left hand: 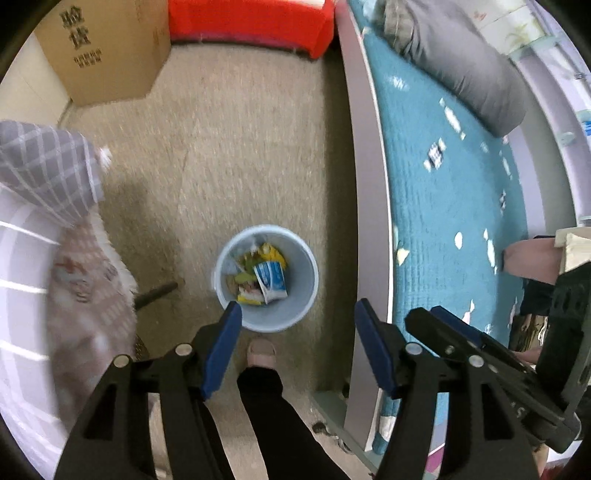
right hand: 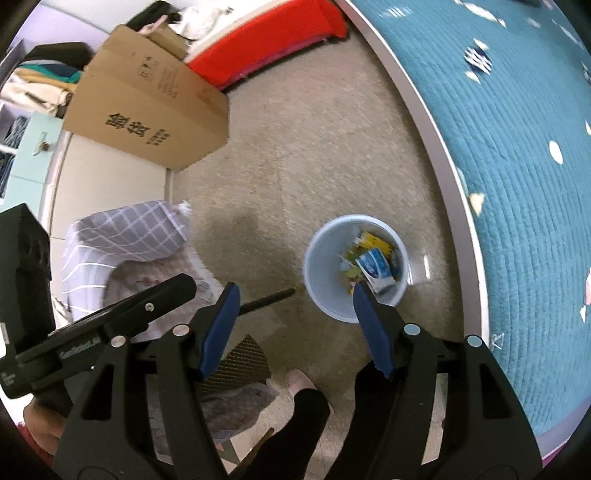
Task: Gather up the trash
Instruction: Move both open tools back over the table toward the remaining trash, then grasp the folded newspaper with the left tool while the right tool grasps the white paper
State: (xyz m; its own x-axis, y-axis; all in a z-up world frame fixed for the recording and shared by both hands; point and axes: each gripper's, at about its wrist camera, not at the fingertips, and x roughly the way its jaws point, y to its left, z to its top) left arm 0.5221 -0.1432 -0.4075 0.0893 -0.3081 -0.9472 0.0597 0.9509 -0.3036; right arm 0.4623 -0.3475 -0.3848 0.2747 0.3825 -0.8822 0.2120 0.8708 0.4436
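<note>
1. The left gripper is hanging above the floor with its blue-padded jaws spread and nothing between them; the pale blue bin is sitting just beyond the tips, nearer the left-hand pad.
2. The right gripper is likewise standing released and empty, its right-hand pad overlapping the near rim of the bin in the right wrist view.
3. The trash is lying inside the bin: a blue and white wrapper is resting on top of yellow and green packets. Seen from the left wrist, the wrapper's long axis is running roughly from the far side toward the near rim, slightly slanted.
4. The bin is standing upright, its mouth opening straight toward the cameras.
5. The bin is standing on beige carpet, close to the grey bed frame that is edging the teal quilt.
6. Open carpet is stretching away toward a cardboard box and a red cushion.
7. A checked pillow and bedding are crowding the opposite side, and a slippered foot is standing just short of the bin.
</note>
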